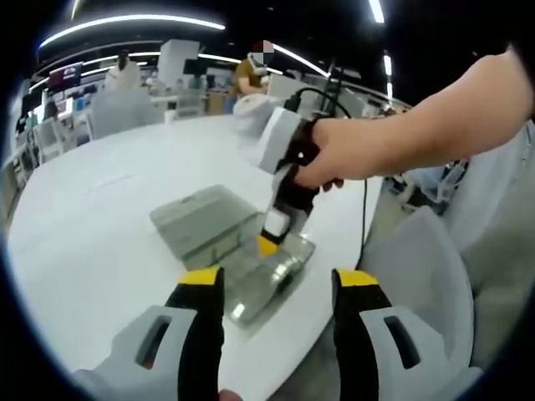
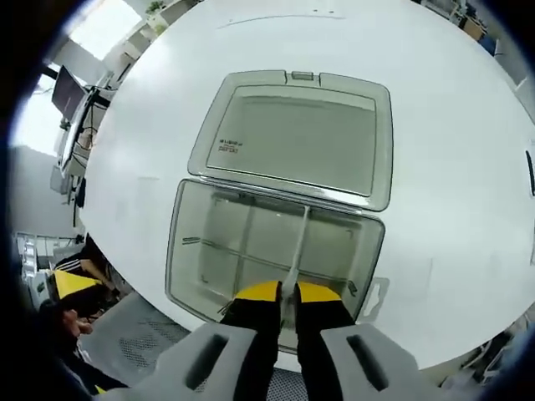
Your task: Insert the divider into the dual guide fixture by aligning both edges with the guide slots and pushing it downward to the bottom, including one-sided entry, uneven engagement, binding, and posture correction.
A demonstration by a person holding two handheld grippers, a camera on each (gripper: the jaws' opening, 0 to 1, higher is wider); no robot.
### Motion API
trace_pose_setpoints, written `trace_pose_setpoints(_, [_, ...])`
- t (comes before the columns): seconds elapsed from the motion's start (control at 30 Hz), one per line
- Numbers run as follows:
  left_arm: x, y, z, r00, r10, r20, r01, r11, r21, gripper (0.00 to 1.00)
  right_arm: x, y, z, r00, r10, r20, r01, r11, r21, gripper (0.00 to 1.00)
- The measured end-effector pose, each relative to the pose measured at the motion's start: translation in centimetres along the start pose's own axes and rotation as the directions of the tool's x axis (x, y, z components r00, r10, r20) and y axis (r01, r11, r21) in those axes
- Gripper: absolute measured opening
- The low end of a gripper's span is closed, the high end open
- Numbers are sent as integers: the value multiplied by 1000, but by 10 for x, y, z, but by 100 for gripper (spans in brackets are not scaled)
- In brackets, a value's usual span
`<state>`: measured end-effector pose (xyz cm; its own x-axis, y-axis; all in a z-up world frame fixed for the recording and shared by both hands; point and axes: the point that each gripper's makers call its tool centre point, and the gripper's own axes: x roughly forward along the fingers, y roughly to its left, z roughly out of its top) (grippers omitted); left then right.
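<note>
With the right gripper (image 2: 287, 294) pinching the thin translucent divider (image 2: 298, 244) inside the grey clear-plastic hinged box (image 2: 182, 242) and the left gripper (image 1: 278, 286) spread idle, keep the divider upright, as its far edge seems barely seated.

Count: 1 open compartment box (image 2: 276, 242) with 1 hinged lid (image 2: 297, 138), 1 divider (image 2: 298, 246), 2 grippers, 1 round white table (image 2: 468, 192).

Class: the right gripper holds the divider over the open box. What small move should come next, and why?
Probably a short push straight down. The right gripper is shut on the thin translucent divider, which stands upright inside the clear grey plastic compartment box, lid open. Whether it has bottomed out cannot be told.
</note>
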<state>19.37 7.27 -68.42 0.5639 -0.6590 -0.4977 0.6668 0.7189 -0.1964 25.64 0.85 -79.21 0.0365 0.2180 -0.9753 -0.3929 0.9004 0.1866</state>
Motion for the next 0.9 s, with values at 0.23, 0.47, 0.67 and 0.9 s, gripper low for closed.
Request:
trace_pose_setpoints(0.23, [-2,4,-2,1000,10,-12,-10,1000,-2,50,-10,1,4,992,72,99,-66,996,-65,7])
trace_pose_setpoints(0.47, [-7,11,0,999,29,-24,-29,1000,1,51,-31,6,17,963,169,208,-150,984,-100,5])
trace_pose_setpoints(0.67, [-11,21,-3,998,53,-38,-53,999,-4,51,-53,12,11,922,272,274,-206,948,-244,0])
trace_pose_setpoints(0.9, [-14,30,-9,995,79,-63,-80,997,-11,52,-74,15,2,867,361,343,-220,896,-385,0])
